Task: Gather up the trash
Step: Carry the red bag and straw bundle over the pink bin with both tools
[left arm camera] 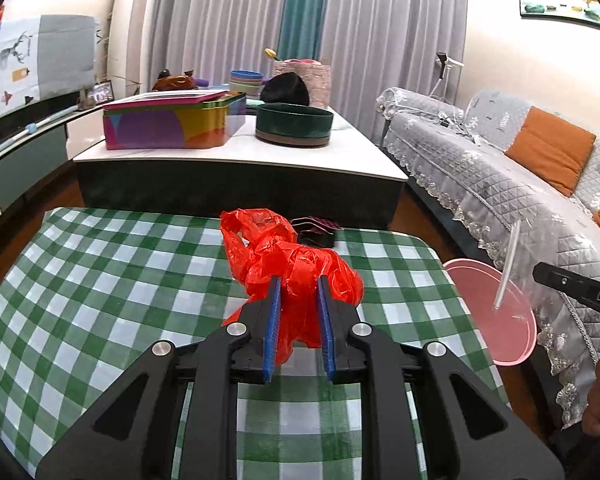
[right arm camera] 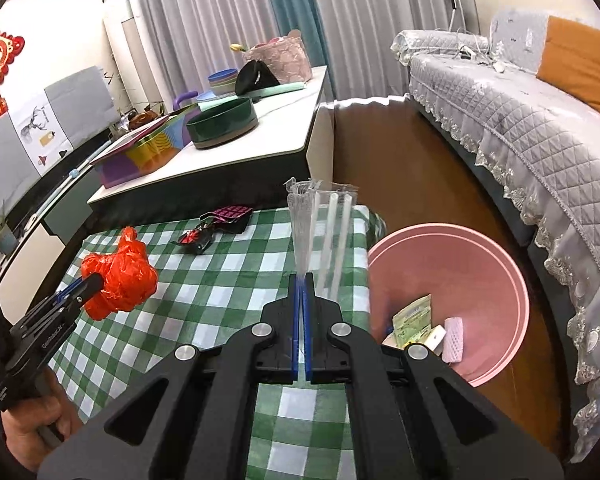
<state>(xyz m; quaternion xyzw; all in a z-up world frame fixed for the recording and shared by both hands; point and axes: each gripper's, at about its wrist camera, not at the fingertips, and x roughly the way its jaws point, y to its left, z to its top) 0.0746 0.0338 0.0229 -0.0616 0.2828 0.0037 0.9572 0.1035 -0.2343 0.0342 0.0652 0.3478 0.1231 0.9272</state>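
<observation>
My left gripper [left arm camera: 299, 282] is shut on a crumpled red plastic bag [left arm camera: 300, 264] and holds it over the green checked tablecloth [left arm camera: 100, 280]; the bag also shows in the right wrist view [right arm camera: 118, 280]. My right gripper [right arm camera: 303, 278] is shut on a clear plastic straw wrapper [right arm camera: 320, 224], held upright near the table's right edge. The pink bin [right arm camera: 480, 264] stands on the floor right of the table, with several bits of trash inside; it also shows in the left wrist view [left arm camera: 500, 320]. A dark purple-patterned wrapper [right arm camera: 228, 216] and a black and red wrapper [right arm camera: 194, 238] lie at the far table edge.
A white coffee table [left arm camera: 340, 152] behind holds a colourful tin [left arm camera: 168, 120], a green round box [left arm camera: 294, 124] and other items. A grey covered sofa [left arm camera: 520, 184] with orange cushions runs along the right. Wooden floor [right arm camera: 400, 160] lies between.
</observation>
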